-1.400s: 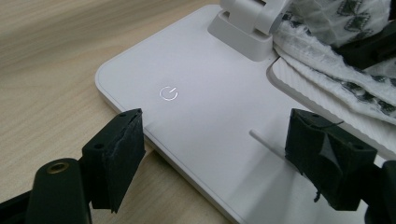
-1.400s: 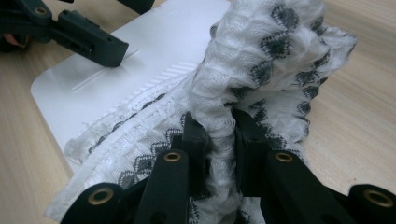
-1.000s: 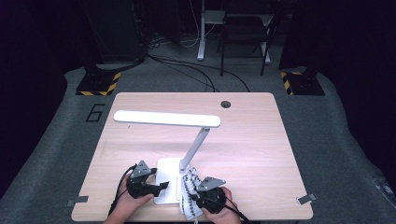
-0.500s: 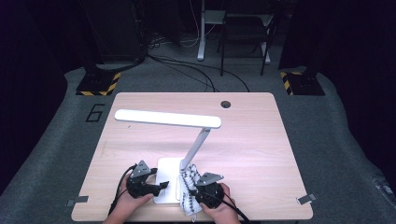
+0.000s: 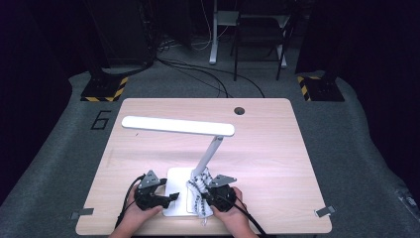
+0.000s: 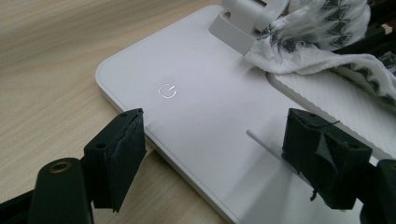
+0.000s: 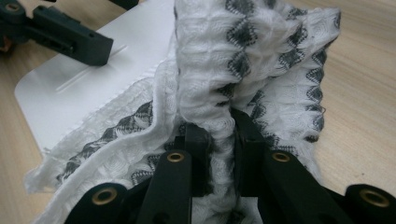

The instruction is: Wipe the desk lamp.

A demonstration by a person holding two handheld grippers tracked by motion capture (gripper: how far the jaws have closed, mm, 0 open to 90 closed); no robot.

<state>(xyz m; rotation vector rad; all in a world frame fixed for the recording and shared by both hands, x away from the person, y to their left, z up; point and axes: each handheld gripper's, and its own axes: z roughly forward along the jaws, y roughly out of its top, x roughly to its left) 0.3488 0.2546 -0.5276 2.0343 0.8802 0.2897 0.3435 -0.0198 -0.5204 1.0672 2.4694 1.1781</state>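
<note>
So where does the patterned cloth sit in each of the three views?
High view: cloth at bottom centre, on the lamp base's right edge, at the right gripper.
Left gripper view: top right corner, by the lamp stem.
Right gripper view: centre, pinched between the jaws.
Shared landmark: white lamp base.

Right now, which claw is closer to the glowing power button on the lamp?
Left. The left claw hangs open over the base right by the power button; the right claw pinches the cloth at the far side.
</note>
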